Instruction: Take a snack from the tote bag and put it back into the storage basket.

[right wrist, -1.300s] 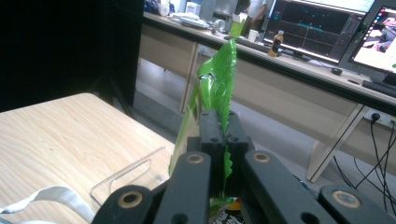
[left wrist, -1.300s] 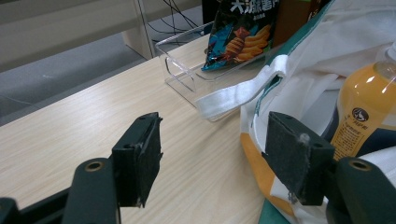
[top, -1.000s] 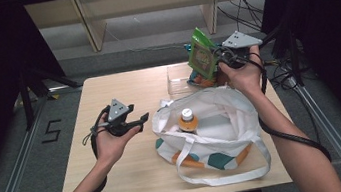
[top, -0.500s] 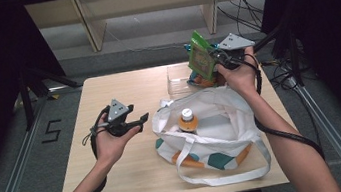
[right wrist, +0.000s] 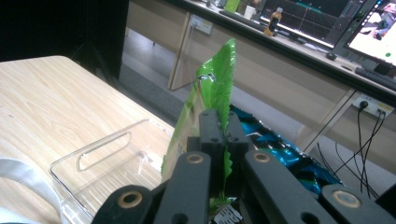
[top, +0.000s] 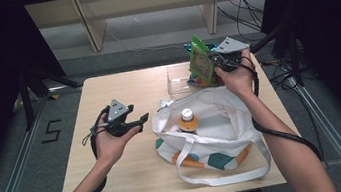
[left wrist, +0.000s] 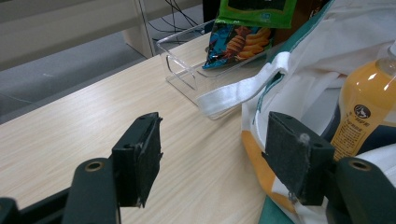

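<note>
My right gripper (top: 215,59) is shut on a green snack bag (top: 200,61), held upright above the clear plastic tray (top: 176,80) at the table's back. In the right gripper view the jaws (right wrist: 219,123) pinch the green bag (right wrist: 215,84) near its lower edge. A white tote bag (top: 222,119) lies open at the table's middle right, with an orange bottle (top: 187,120) standing inside. My left gripper (top: 141,122) hovers open just left of the tote. Between its jaws (left wrist: 215,140) is only bare table, with the bottle (left wrist: 364,107) off to the right.
A blue snack bag (left wrist: 238,42) lies in the clear tray (left wrist: 182,60), and it also shows behind the jaws as the blue bag (right wrist: 280,149). A white tote strap (left wrist: 238,91) drapes over the tray's near corner. The wooden table (top: 120,184) ends close behind the tray.
My right gripper has sunk a little with the green snack bag in it. The left gripper, the tote and the bottle have stayed put.
</note>
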`<state>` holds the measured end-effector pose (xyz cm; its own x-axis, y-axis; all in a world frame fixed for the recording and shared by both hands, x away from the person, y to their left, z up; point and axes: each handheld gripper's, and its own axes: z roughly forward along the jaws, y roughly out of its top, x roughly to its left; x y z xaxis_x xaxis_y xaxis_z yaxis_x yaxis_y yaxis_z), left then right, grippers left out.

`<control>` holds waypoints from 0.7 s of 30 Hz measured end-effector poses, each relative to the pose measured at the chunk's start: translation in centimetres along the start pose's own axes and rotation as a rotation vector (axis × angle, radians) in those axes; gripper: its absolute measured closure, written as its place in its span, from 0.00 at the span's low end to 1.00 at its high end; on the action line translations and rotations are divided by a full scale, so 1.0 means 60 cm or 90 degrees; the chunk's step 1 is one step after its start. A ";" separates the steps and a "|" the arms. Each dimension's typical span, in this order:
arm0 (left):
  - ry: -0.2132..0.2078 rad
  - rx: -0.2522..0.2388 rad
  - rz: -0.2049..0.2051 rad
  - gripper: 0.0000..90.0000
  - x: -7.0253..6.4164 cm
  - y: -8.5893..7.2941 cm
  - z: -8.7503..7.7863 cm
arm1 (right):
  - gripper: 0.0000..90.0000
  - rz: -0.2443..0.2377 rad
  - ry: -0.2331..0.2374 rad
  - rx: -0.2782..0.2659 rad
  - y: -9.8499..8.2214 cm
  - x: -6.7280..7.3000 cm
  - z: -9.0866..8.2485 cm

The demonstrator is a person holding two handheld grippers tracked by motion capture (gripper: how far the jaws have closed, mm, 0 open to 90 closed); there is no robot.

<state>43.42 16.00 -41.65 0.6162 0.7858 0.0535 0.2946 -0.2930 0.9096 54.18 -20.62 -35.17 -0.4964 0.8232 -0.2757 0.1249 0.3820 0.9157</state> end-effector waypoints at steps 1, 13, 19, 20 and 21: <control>0.000 0.000 0.000 0.39 0.000 0.000 0.000 | 1.00 -0.002 -0.004 -0.002 -0.002 0.000 0.001; -0.001 0.000 -0.001 0.39 0.000 0.000 0.000 | 1.00 -0.004 -0.001 0.014 -0.016 0.002 0.007; 0.000 -0.001 -0.002 0.39 0.001 0.000 0.000 | 1.00 -0.012 0.001 0.021 -0.019 0.001 0.011; 0.000 -0.001 -0.001 0.39 0.001 -0.001 0.000 | 1.00 -0.011 0.003 0.021 -0.019 0.001 0.011; 0.000 -0.001 -0.001 0.39 0.001 -0.001 0.000 | 1.00 -0.012 0.004 0.021 -0.019 0.001 0.012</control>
<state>43.44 16.06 -41.67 0.6160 0.7861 0.0512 0.2947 -0.2902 0.9105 54.61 -20.72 -36.47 -0.5044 0.8130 -0.2909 0.1442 0.4115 0.8999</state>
